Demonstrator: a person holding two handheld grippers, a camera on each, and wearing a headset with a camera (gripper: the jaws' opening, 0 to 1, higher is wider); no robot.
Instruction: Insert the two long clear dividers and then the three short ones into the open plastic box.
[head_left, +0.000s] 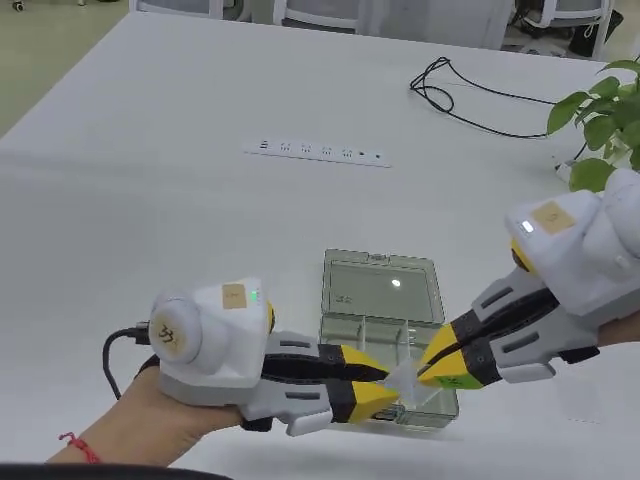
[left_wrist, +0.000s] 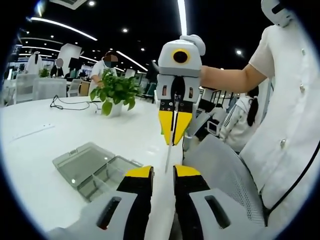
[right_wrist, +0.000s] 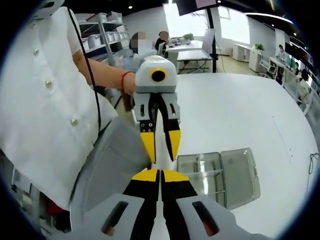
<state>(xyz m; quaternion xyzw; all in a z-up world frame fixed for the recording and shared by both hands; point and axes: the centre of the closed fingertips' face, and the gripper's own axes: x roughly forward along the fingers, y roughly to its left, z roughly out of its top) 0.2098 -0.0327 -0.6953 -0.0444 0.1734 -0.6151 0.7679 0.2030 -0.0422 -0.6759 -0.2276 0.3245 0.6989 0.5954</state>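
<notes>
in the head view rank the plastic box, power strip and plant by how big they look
1. plastic box, largest, and nearest the camera.
2-3. power strip and plant: unsure. The strip is long but thin, and the plant is cut off by the picture's edge.

Bright, even light from ceiling strips (left_wrist: 182, 15) (fisheye edges bend).
</notes>
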